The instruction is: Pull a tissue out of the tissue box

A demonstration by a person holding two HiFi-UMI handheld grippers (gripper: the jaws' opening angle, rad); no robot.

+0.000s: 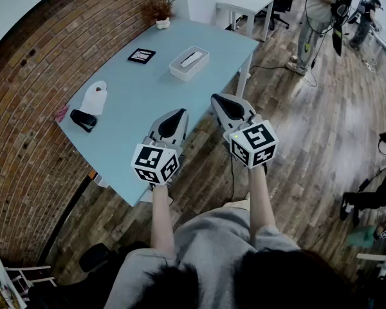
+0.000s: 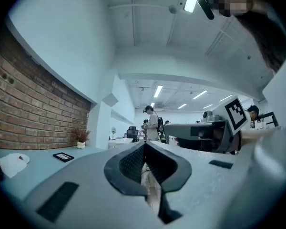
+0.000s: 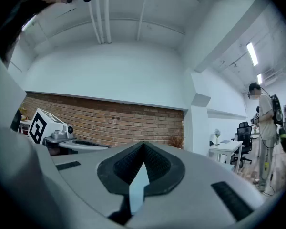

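The tissue box (image 1: 189, 62) sits near the table's (image 1: 138, 98) far edge — well apart from the left gripper (image 1: 177, 113) and right gripper (image 1: 219, 99), both clenched empty.

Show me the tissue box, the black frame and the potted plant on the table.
tissue box (image 1: 189, 64): head view, its top face.
black frame (image 1: 141, 55): head view, its pale centre.
potted plant (image 1: 159, 10): head view, its dry leaves.

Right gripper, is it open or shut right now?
Shut. In the right gripper view, the right gripper has its jaws meeting at the tips, and nothing is pinched between them.
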